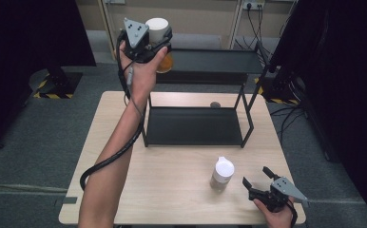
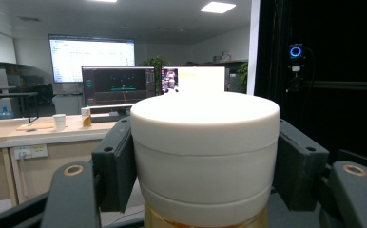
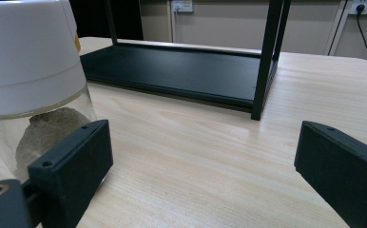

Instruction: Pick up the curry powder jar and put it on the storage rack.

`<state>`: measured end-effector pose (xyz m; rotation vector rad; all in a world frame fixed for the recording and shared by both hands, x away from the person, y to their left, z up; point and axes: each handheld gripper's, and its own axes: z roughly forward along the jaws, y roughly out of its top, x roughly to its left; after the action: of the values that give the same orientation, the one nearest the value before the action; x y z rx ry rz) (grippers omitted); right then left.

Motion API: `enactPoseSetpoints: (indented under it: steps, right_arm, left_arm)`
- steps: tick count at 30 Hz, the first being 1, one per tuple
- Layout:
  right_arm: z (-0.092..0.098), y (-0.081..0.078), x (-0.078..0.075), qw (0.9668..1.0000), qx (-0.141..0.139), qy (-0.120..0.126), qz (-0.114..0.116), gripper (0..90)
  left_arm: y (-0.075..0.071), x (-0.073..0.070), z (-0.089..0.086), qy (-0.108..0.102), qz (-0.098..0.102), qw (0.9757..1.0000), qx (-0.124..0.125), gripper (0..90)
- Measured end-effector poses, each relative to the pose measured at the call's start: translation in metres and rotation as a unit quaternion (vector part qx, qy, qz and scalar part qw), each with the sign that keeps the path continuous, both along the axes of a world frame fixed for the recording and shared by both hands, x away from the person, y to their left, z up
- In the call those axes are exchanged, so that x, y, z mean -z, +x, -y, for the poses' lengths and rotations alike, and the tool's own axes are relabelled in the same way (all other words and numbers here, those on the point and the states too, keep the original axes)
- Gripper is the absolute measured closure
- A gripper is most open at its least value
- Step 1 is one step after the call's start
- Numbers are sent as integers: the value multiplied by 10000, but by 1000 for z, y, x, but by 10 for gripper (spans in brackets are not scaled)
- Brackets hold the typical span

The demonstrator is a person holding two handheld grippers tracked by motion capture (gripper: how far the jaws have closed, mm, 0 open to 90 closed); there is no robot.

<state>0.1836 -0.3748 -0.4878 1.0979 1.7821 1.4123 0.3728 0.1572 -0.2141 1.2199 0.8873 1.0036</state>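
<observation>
My left gripper (image 1: 159, 43) is raised high at the left end of the black rack's top shelf (image 1: 215, 61). It is shut on a jar (image 1: 158, 29) with a white lid and amber contents. In the left gripper view both pads press on the sides of the white lid (image 2: 205, 142). A second jar (image 1: 222, 173), clear with a white lid, stands upright on the table near the front. My right gripper (image 1: 256, 175) rests just right of it, open, with nothing between its fingers. In the right gripper view that jar (image 3: 29, 71) stands beside the left pad (image 3: 72, 156).
The two-level black rack's lower shelf (image 1: 193, 126) sits on the wooden table (image 1: 172, 180). A small grey round object (image 1: 215, 104) lies on the table behind the rack. Dark curtains hang at both sides, and cables run along the back wall.
</observation>
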Motion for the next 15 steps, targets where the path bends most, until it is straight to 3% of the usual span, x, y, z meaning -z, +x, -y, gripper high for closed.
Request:
enactPoseSetpoints:
  steps: [15]
  right_arm:
    - [1,0,0,10000,-8,21,-5,59]
  left_arm:
    - [24,-7,8,81,-47,9999,-76,336]
